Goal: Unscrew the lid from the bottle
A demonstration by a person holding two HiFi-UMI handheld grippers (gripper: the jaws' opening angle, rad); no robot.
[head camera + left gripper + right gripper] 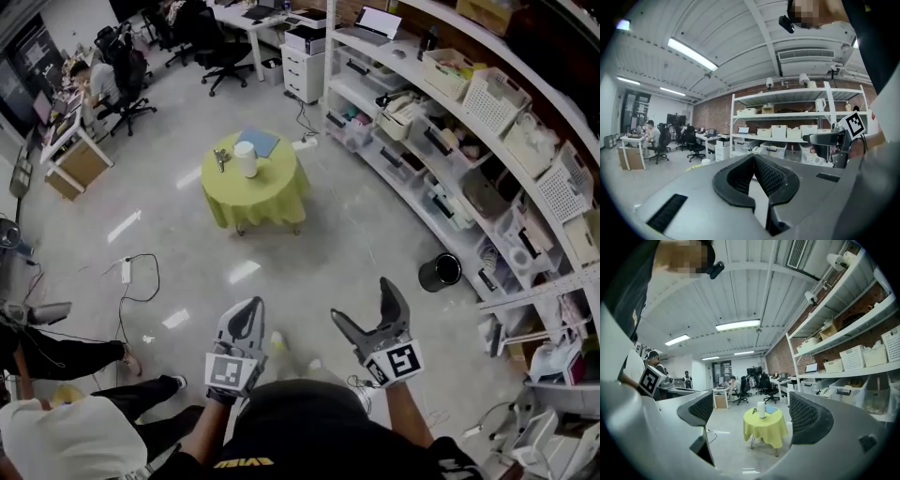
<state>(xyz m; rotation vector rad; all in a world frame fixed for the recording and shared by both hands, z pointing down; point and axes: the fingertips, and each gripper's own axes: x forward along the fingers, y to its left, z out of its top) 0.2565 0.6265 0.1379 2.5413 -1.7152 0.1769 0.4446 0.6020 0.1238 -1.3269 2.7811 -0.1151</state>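
Note:
A white bottle with its lid on stands upright on a small round table under a yellow-green cloth, several steps ahead of me across the floor. The right gripper view also shows the bottle on the table, far off between the jaws. My left gripper is held low in front of my body, shut with nothing in it; its pads meet. My right gripper is beside it, open and empty, jaws spread wide. Neither gripper is near the bottle.
A blue sheet and a small dark tool lie beside the bottle. White shelving with bins runs along the right, with a black bucket on the floor. A power strip and cable lie left. Seated people are at desks.

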